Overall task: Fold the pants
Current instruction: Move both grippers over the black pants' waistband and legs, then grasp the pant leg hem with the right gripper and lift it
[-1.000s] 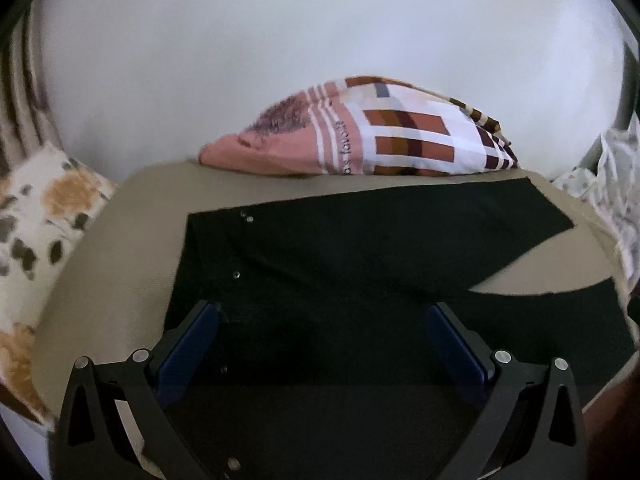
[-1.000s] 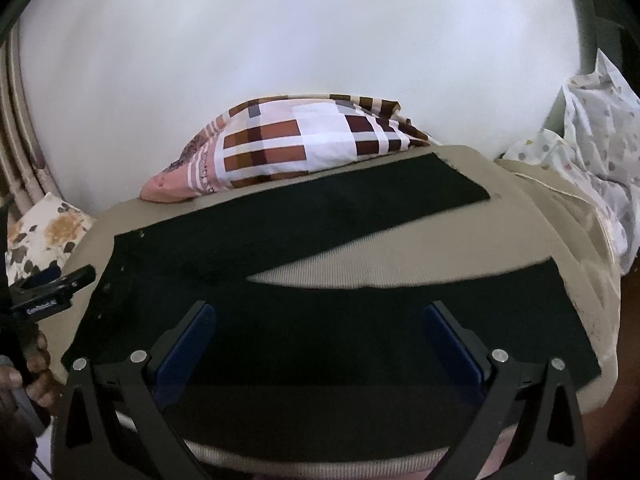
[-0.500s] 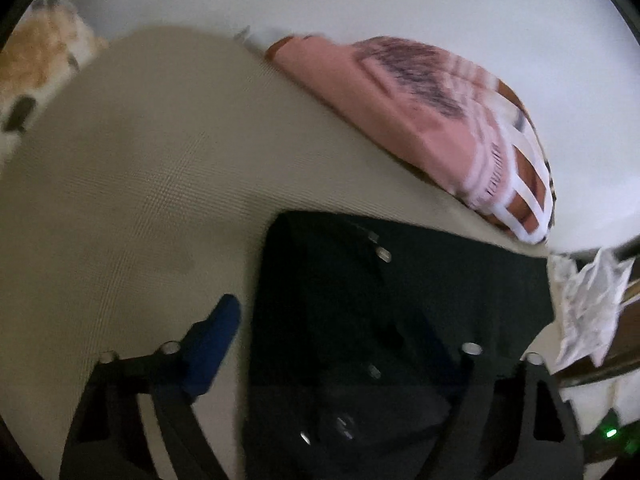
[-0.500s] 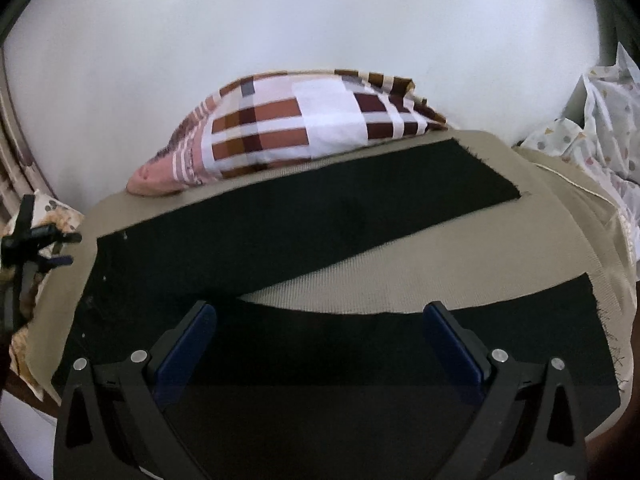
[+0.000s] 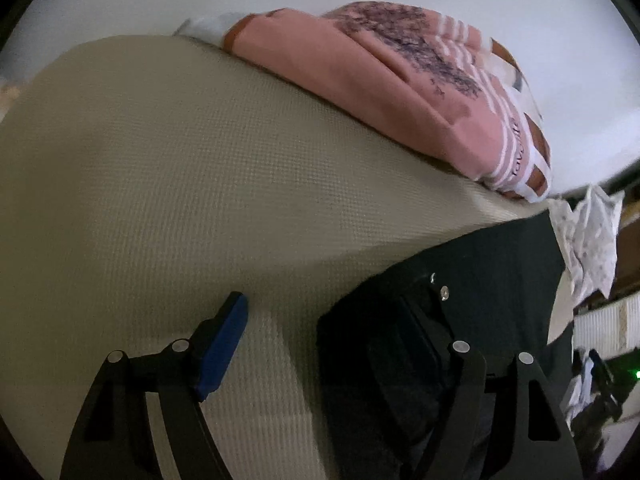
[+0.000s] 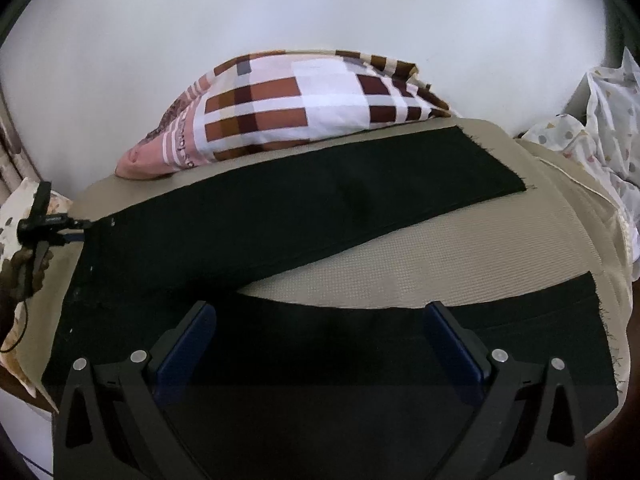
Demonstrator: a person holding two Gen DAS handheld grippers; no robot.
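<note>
Black pants (image 6: 304, 216) lie flat on a beige bed (image 6: 460, 256), waistband at the left, legs spread apart in a V toward the right. My right gripper (image 6: 320, 336) is open and hovers over the near leg. In the left wrist view my left gripper (image 5: 332, 332) is open at the waistband corner (image 5: 440, 292): its left pad (image 5: 224, 340) is over bare mattress, its right finger lies over the black cloth. The left gripper also shows in the right wrist view (image 6: 48, 222), at the far corner of the waistband.
A checked pink, white and brown pillow (image 6: 296, 112) lies along the bed's far edge by the white wall. A floral cushion (image 6: 16, 208) is at the left. Patterned white bedding (image 6: 600, 128) is bunched at the right.
My left gripper has swung from over the pants' seat to the left end of the bed, at the waistband's far corner, now facing along the pants. My right gripper rose slightly, still open.
</note>
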